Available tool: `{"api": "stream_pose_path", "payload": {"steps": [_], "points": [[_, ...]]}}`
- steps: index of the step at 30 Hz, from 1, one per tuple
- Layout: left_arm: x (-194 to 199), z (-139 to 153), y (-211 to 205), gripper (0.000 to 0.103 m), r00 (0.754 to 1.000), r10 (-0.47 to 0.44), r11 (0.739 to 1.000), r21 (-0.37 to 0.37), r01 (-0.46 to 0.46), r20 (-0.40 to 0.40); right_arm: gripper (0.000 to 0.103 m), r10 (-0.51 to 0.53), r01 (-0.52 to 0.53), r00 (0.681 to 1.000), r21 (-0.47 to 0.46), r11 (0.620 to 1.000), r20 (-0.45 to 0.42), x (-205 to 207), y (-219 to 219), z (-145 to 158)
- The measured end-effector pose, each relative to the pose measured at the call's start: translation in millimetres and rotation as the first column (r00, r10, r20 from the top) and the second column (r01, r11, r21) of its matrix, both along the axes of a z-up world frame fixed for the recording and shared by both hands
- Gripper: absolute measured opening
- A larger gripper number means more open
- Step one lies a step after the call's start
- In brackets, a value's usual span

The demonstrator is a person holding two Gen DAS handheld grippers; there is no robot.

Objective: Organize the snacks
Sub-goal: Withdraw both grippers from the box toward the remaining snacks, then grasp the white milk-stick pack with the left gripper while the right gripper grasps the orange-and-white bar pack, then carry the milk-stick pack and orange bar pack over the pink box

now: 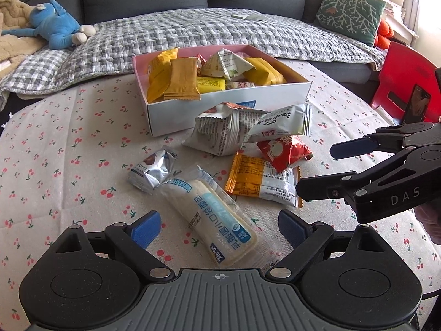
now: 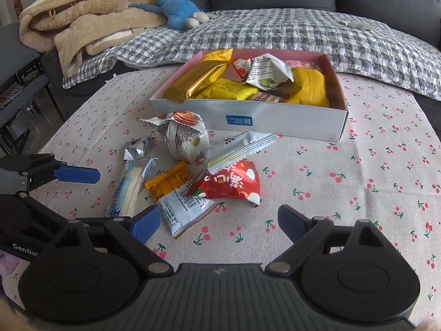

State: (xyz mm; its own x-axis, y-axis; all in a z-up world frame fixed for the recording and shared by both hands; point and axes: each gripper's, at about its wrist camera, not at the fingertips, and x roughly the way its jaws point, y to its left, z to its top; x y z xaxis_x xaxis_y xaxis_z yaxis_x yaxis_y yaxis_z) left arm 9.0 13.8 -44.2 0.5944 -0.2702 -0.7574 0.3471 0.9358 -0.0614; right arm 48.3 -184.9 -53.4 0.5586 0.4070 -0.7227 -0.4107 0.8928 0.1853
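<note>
A white box with a pink inside (image 1: 220,107) (image 2: 275,121) holds several yellow, gold and white snack packs. In front of it lie loose snacks: a long clear-wrapped white bar (image 1: 217,220) (image 2: 129,190), a silver truffle pack (image 1: 154,171), a white newsprint pouch (image 1: 220,132) (image 2: 184,140), a long white pack (image 1: 281,127), a red pack (image 1: 284,150) (image 2: 231,183) and an orange-white pack (image 1: 261,179) (image 2: 179,193). My left gripper (image 1: 219,230) is open around the near end of the long bar. My right gripper (image 2: 219,222) is open and empty, just short of the red pack.
The table has a cherry-print cloth (image 1: 69,151). Behind it is a grey sofa with a checked quilt (image 1: 193,33), a blue plush toy (image 1: 58,30), a beige blanket (image 2: 91,19) and a green cushion (image 1: 350,13). A red chair (image 1: 408,82) stands at the right.
</note>
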Motion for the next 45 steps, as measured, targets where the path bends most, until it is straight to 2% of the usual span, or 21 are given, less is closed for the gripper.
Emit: {"api": "stream_pose_path", "payload": {"steps": [4, 6, 10, 15, 17, 20, 22, 28, 45], "points": [[5, -8, 2, 0.066, 0.999, 0.022, 1.000, 0.019, -0.022, -0.049, 0.070, 0.032, -0.032, 0.999, 0.010, 0.999, -0.019, 2, 5, -6], [7, -8, 7, 0.061, 0.997, 0.040, 0.999, -0.004, -0.040, -0.064, 0.068, 0.050, -0.050, 0.999, 0.000, 0.999, -0.001, 1, 9, -7], [9, -8, 10, 0.038, 0.995, 0.072, 0.997, 0.028, -0.071, -0.067, 0.067, 0.098, -0.098, 0.995, -0.012, 0.995, 0.025, 0, 18, -8], [9, -8, 12, 0.036, 0.995, 0.081, 0.996, 0.050, -0.079, -0.055, 0.067, 0.162, -0.157, 0.983, -0.070, 0.985, 0.080, -2, 33, -10], [10, -8, 12, 0.036, 0.995, 0.084, 0.995, 0.058, -0.081, -0.052, 0.064, 0.180, -0.169, 0.978, -0.107, 0.980, 0.107, -4, 38, -11], [10, -8, 12, 0.036, 0.995, 0.084, 0.994, 0.069, -0.081, -0.047, 0.052, 0.210, -0.193, 0.969, -0.132, 0.972, 0.129, -6, 42, -11], [10, -8, 11, 0.036, 0.995, 0.085, 0.994, 0.071, -0.081, -0.046, 0.040, 0.227, -0.209, 0.965, -0.135, 0.968, 0.132, -7, 44, -10], [10, -8, 12, 0.034, 0.995, 0.089, 0.994, 0.072, -0.085, -0.046, 0.037, 0.241, -0.220, 0.960, -0.148, 0.964, 0.140, -7, 45, -9], [10, -5, 17, 0.024, 0.992, 0.113, 0.992, 0.052, -0.111, -0.046, 0.036, 0.220, -0.206, 0.968, -0.116, 0.972, 0.118, -7, 41, -6]]}}
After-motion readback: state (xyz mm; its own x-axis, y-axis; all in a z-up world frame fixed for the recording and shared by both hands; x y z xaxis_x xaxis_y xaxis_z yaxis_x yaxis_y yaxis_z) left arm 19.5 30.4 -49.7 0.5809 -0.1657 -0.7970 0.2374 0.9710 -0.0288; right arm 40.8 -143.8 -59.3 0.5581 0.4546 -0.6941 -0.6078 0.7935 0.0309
